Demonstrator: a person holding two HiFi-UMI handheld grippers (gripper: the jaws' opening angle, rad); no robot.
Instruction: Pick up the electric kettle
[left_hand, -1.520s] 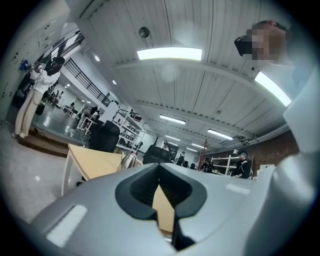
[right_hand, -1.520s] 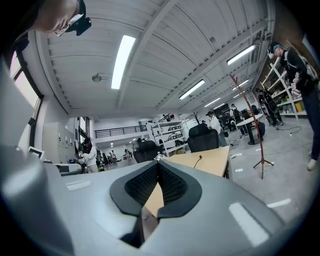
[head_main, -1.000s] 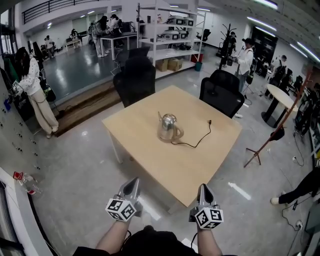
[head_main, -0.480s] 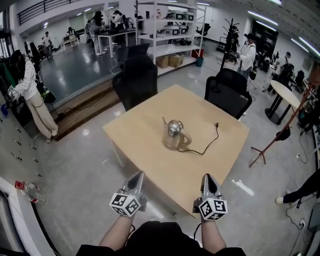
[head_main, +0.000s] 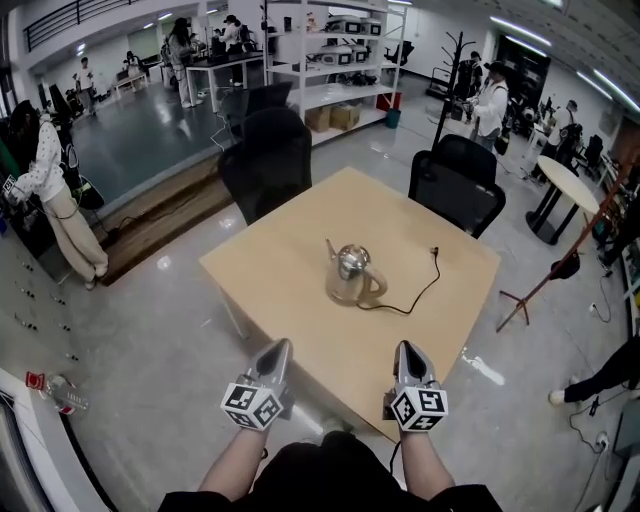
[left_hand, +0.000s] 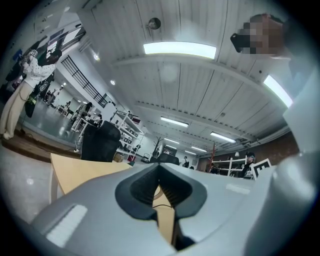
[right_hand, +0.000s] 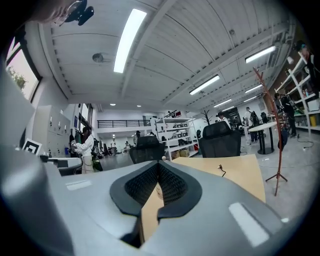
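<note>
A glass electric kettle (head_main: 352, 274) with a shiny metal lid stands near the middle of a light wooden table (head_main: 290, 250) in the head view. Its black power cord (head_main: 415, 291) trails right across the tabletop to a plug (head_main: 434, 252). My left gripper (head_main: 279, 349) and right gripper (head_main: 409, 352) hover side by side at the table's near edge, well short of the kettle, both shut with nothing in them. In the left gripper view the jaws (left_hand: 159, 167) meet tip to tip; the right gripper view shows its jaws (right_hand: 158, 166) closed the same way. Both hide most of the kettle.
Two black office chairs (head_main: 268, 160) (head_main: 455, 190) stand at the table's far sides. A red-legged stand (head_main: 555, 275) rises on the right by a round table (head_main: 562, 190). Shelving (head_main: 330, 60) and several people fill the background. A bottle (head_main: 52, 392) lies on the floor at left.
The view has drawn closer to the table. Both grippers have advanced from short of the near edge to over it. The kettle has not moved on the tabletop.
</note>
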